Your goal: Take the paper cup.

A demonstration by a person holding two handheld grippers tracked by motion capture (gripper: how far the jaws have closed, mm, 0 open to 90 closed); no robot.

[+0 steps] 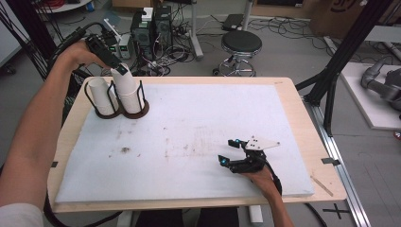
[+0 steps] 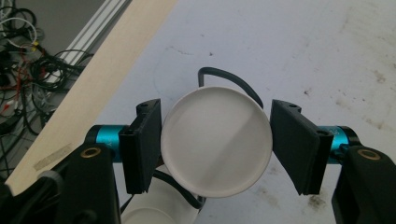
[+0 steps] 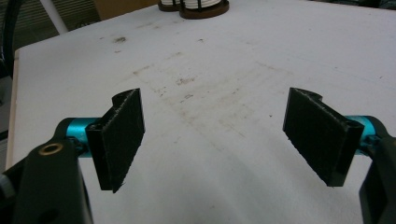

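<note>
The right gripper (image 1: 231, 150) rests at five o'clock on the white mat (image 1: 198, 137), jaws spread with nothing between; far at ten o'clock the left gripper (image 2: 215, 140) is clenched on an upturned white cup (image 2: 215, 141) above the wire cup rack (image 1: 116, 101).

cup (image 2: 215, 147): white | holder (image 1: 142, 109): dark brown, black wire | table mat (image 1: 198, 137): white, brown-speckled
</note>
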